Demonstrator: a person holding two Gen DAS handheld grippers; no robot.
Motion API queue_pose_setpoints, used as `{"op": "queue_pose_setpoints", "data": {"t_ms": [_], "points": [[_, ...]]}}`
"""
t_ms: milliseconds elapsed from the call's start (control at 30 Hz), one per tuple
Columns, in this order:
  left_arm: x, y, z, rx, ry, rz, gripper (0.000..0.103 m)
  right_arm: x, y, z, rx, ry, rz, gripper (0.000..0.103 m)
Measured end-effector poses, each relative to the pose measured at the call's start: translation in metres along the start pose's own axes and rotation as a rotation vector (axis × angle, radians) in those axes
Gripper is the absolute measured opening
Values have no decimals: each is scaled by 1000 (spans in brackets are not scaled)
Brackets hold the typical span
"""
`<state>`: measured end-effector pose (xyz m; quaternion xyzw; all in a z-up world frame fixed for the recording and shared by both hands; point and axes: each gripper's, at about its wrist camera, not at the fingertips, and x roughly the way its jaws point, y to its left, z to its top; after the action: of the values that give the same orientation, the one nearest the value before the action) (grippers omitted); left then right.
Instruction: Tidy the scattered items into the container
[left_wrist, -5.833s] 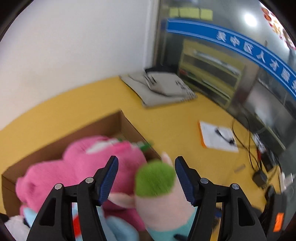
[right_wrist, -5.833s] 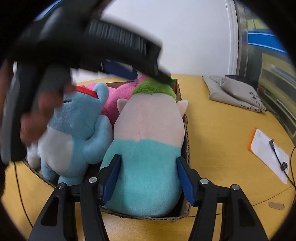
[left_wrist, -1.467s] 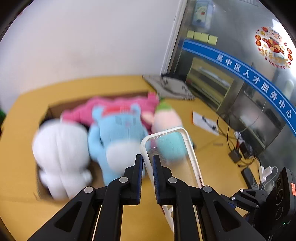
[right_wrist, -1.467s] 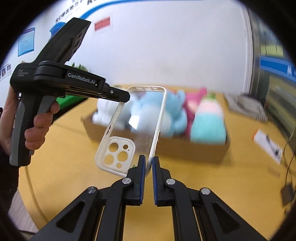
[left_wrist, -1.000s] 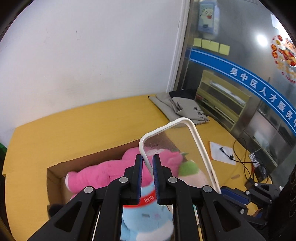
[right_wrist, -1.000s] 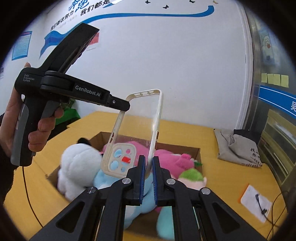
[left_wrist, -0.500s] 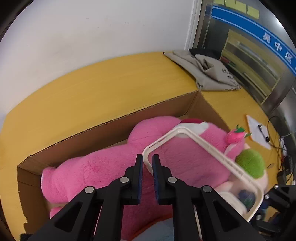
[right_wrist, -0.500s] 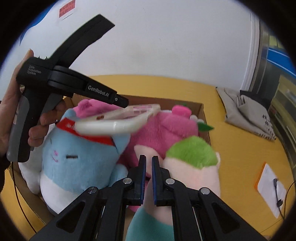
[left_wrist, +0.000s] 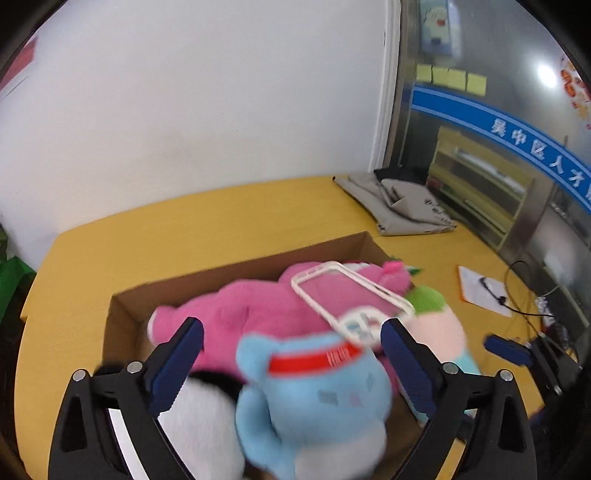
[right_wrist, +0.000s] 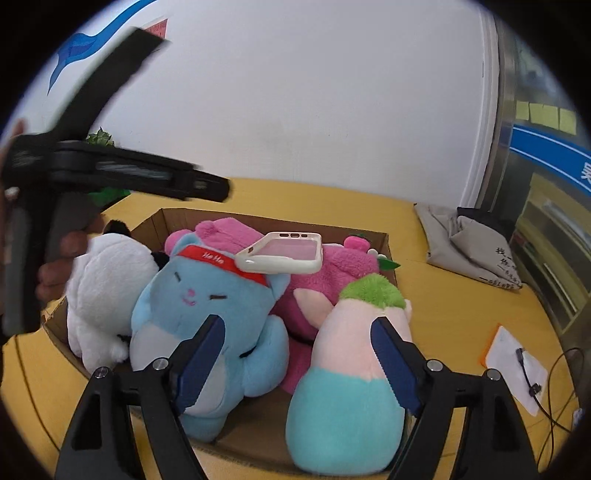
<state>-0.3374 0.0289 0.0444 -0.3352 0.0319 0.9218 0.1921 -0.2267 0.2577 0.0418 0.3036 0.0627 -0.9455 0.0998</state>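
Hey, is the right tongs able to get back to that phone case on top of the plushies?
Probably yes. The phone case lies exposed atop the blue plush and pink plush, nothing covering it, and the right tongs stand open just short of it.

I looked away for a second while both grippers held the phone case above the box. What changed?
Both the left gripper and right gripper have just opened, releasing the phone case, which now lies on the plush toys. The toys remain in the box.

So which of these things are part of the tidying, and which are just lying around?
Part of the job: cardboard box, clear phone case, blue plush, pink plush, white plush, green-topped plush.
Lying about: grey bag, paper, cable.
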Motion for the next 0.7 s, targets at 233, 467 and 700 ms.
{"op": "queue_pose_setpoints", "data": {"t_ms": [233,467,700], "points": [[-88,1,-92,-61,-58,121,103,-35,19,-28,58,1,-10,81],[-139,-10,-144,-118,-93,146,103,-72,32,-48,70,-19,-57,81],[-164,-26,-157,-108,-128,156,103,-105,44,-58,49,-38,-99,81]]}}
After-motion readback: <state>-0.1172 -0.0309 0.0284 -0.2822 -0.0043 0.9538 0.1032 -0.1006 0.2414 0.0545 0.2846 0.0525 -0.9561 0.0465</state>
